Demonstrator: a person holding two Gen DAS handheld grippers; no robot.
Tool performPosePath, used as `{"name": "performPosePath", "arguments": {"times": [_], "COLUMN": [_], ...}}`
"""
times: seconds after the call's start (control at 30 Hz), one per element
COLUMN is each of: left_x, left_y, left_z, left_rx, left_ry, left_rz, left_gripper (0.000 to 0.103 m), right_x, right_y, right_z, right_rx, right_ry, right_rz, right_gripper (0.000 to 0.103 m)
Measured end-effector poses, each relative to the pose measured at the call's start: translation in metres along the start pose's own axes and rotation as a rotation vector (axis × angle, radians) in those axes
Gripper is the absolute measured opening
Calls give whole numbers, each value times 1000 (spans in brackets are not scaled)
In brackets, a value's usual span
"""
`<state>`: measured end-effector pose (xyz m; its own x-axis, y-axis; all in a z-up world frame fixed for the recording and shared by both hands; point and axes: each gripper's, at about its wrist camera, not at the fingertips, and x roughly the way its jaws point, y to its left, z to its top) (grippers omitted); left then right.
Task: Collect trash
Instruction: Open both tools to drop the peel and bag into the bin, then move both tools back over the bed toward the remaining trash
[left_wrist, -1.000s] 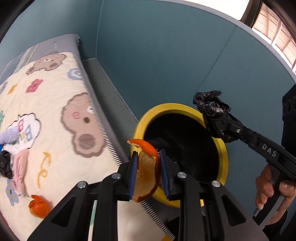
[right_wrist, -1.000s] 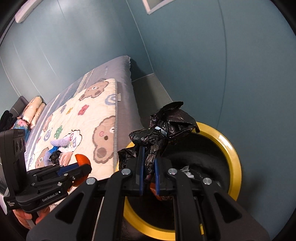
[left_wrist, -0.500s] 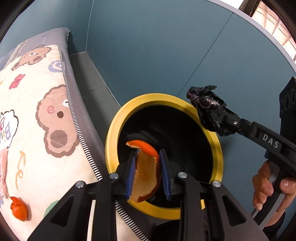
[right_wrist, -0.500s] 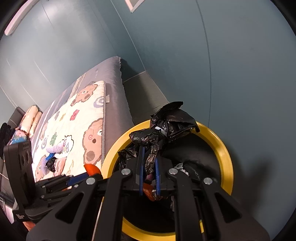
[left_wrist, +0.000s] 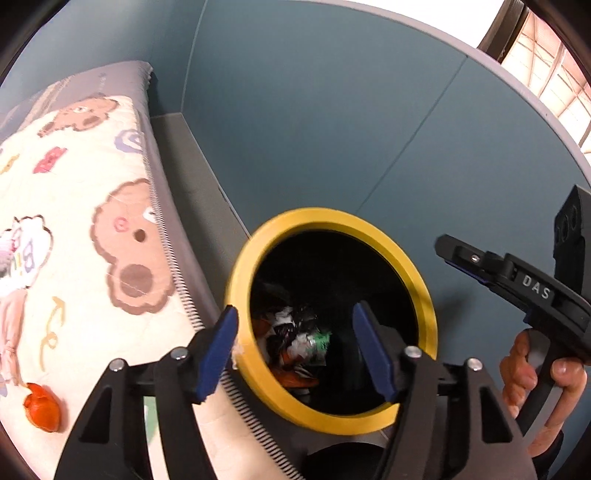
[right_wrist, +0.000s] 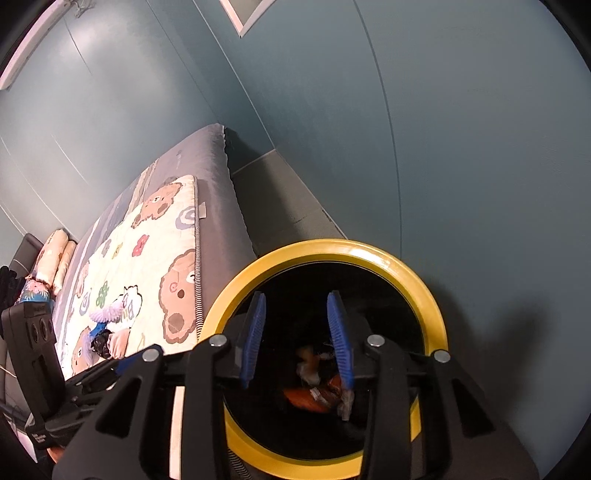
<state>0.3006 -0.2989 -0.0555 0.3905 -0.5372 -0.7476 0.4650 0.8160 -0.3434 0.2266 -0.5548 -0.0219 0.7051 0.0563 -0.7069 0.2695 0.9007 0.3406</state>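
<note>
A black bin with a yellow rim stands on the floor beside the bed. Crumpled wrappers and orange peel lie at its bottom. My left gripper hangs over the bin's mouth, its jaws opening and nothing between them. My right gripper is also above the bin, jaws opening and empty; in the left wrist view the right gripper shows at the right, held by a hand. Another piece of orange peel lies on the quilt near the lower left.
A bear-print quilt covers the grey mattress left of the bin. Small clothes and a dark scrap lie on it. Blue walls close in behind and right of the bin, with a narrow grey floor strip between.
Both grippers have opened. The orange peel has left my left gripper and the black crumpled bag has left my right one; both are gone from the jaws, over the bin.
</note>
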Motion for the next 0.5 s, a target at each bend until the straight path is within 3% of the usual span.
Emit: {"name": "performPosePath", "arguments": {"times": [0.23,0.5], "left_x": [-28,-57], "left_y": [28,84], "left_z": [-5,-8], "left_rx": [-28,-101], "left_ry": [-49,-73], "left_rz": [73,155], "left_gripper": [77,85], "right_x": [-9,-10], "right_y": [15,52], "right_z": [-5,-15], "right_rx": [-21,-75], "right_ry": [-11,-18], "right_rz": [-1,44], "right_gripper": [59,73]}}
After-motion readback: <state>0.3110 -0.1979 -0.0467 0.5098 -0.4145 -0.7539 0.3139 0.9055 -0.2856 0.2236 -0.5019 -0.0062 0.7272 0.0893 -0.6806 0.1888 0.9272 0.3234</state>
